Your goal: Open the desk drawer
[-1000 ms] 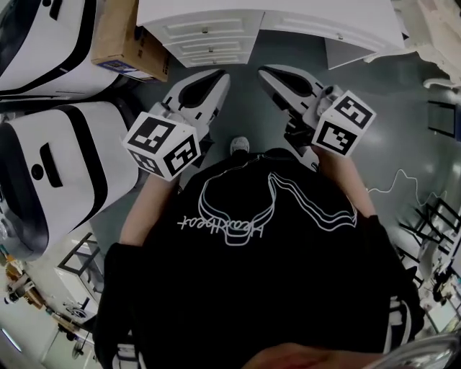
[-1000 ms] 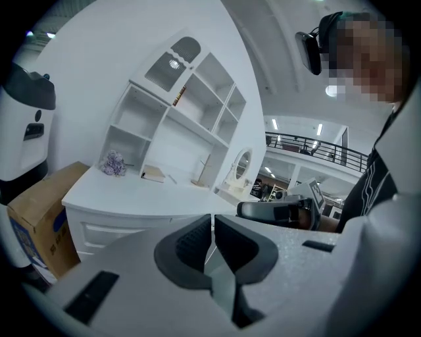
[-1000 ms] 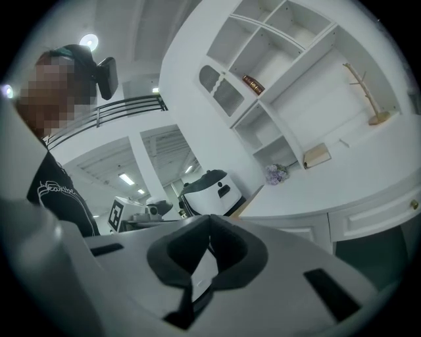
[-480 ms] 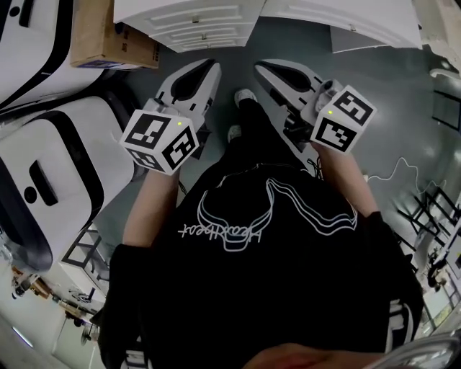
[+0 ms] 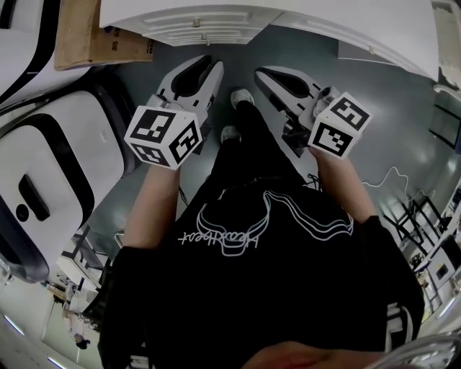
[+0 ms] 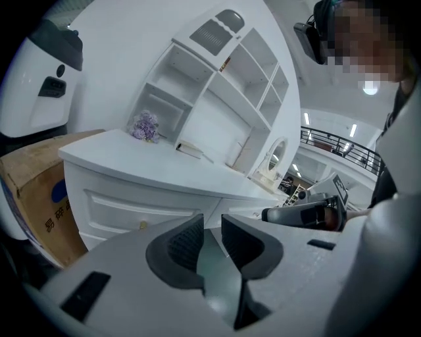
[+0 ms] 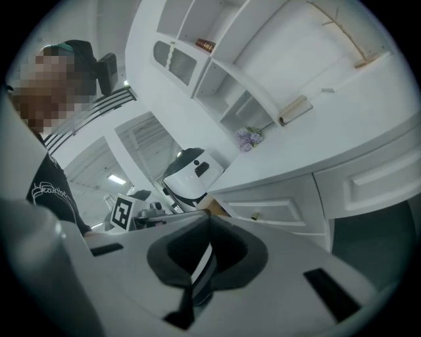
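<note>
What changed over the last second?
The person stepped toward the desk: in the head view it slid to the top edge, and a leg now shows between the grippers. The left gripper jaws have just been opening, with nothing between them. Unchanged: the drawers stay closed, and the right gripper is shut and empty.

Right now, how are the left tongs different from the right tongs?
The left tongs' jaws stand a little apart, having just been opening, with nothing between them; the right tongs' jaws are shut together. The left tongs are nearer the cardboard box; the right tongs are farther from it. Both are empty and point toward the white desk, not touching its drawer.
</note>
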